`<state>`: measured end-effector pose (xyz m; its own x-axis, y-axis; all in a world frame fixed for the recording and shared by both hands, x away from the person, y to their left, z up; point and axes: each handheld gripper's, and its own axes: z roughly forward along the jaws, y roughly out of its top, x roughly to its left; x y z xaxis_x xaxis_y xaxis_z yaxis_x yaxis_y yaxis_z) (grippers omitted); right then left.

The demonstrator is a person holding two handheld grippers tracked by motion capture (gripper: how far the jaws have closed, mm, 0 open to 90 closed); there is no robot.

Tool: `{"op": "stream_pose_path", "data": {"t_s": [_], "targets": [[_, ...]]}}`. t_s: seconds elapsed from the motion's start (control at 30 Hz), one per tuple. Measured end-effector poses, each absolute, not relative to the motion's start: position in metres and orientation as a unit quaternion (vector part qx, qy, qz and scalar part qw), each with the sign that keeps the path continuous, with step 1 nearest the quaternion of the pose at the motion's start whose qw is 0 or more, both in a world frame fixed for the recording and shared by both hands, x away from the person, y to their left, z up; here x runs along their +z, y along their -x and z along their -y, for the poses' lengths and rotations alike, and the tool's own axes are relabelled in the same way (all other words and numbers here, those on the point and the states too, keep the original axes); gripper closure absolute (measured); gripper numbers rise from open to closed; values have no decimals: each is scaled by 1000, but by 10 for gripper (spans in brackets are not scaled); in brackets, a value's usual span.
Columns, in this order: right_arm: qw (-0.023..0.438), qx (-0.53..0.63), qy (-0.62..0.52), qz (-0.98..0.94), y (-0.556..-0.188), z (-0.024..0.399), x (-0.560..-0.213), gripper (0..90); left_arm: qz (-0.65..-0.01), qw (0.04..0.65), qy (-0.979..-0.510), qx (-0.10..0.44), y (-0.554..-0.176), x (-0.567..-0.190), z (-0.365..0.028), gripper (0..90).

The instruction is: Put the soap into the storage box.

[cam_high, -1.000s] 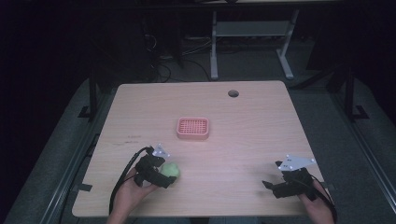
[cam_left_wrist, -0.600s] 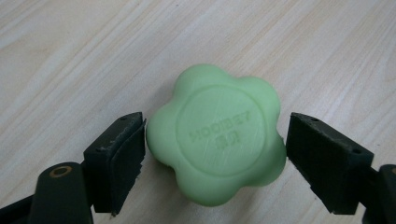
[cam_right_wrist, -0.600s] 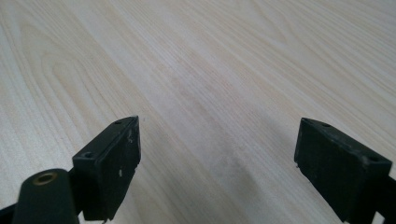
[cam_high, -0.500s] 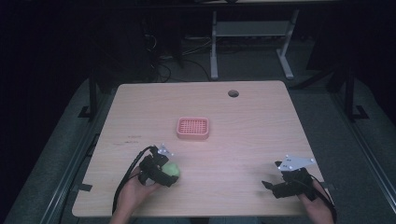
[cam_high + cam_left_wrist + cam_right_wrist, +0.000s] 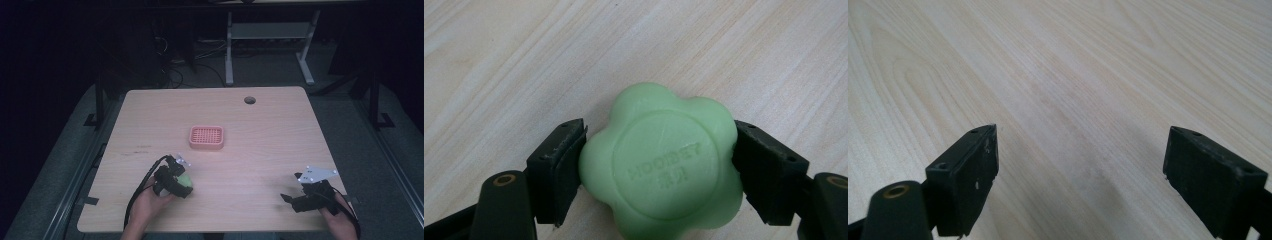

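The wooden counter (image 5: 260, 150) carries everything here, its top bare apart from a few things. Ahead of the left hand-held gripper (image 5: 179, 181), and a little toward the right hand-held gripper's side, sits a pink slotted soap dish (image 5: 206, 138), well apart from both tools. The left hand-held gripper, low at the near edge, has its two black jaws closed in on a green flower-shaped soap (image 5: 663, 162): in the left gripper view each pad presses a lobe on opposite sides, with the embossed face turned up toward the camera and the wood grain close beneath it. The right hand-held gripper (image 5: 300, 197) rests far off to the side near the counter's near right corner, its jaws spread wide with nothing between them, only bare wood in front. The likely next step is carrying the soap forward to the dish. The risk lies in the grip: the pads bear on rounded, smooth lobes, so a squeeze slightly off centre could make the bar twist or pop out during the lift. It could also land on the dish's rim and tip off.
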<state>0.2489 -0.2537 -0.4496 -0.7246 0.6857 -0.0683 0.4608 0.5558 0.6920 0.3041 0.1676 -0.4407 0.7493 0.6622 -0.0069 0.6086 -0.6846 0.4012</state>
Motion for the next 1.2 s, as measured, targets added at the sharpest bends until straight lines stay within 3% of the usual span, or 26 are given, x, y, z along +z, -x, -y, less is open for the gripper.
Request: {"op": "stream_pose_path", "data": {"t_s": [0.7, 1.2], "targets": [[159, 342, -340, -861, -250, 253, -451, 140, -345, 182, -918, 71, -304, -442, -167, 267], [161, 343, -340, -861, -251, 254, -451, 140, -347, 206, -911, 82, -298, -424, -181, 268]]}}
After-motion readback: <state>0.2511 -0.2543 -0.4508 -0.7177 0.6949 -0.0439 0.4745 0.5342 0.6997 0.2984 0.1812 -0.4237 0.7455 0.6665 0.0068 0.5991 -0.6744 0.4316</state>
